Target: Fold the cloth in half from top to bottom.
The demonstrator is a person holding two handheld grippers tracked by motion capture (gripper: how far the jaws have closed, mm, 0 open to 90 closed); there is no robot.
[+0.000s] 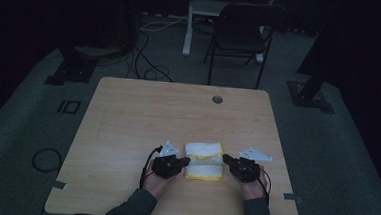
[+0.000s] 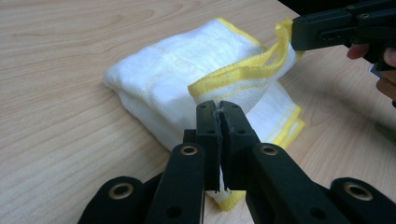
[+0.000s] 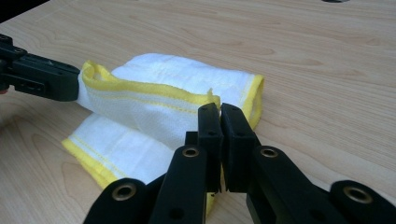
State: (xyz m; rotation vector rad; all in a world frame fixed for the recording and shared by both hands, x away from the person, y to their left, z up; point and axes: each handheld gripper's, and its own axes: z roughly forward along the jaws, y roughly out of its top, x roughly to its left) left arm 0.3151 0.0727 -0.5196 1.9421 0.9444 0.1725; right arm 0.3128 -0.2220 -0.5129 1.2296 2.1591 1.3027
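Observation:
A folded white towel (image 1: 203, 151) with yellow hems lies near the table's front edge, between the two grippers. My left gripper (image 1: 186, 161) is shut on the left end of its top layer; in the left gripper view the jaws (image 2: 219, 107) pinch a sliver of cloth, and the yellow hem of the towel (image 2: 168, 70) stretches across to the far gripper. My right gripper (image 1: 225, 158) is shut on the opposite end; in the right gripper view the closed jaws (image 3: 219, 109) meet the hem of the towel (image 3: 177, 79), which is lifted slightly off the lower folds.
The wooden table (image 1: 128, 113) has a round cable hole (image 1: 217, 99) near its far edge. Beyond it stand a dark folding chair (image 1: 243, 30) and a white post (image 1: 188, 22). Cables lie on the floor at the left.

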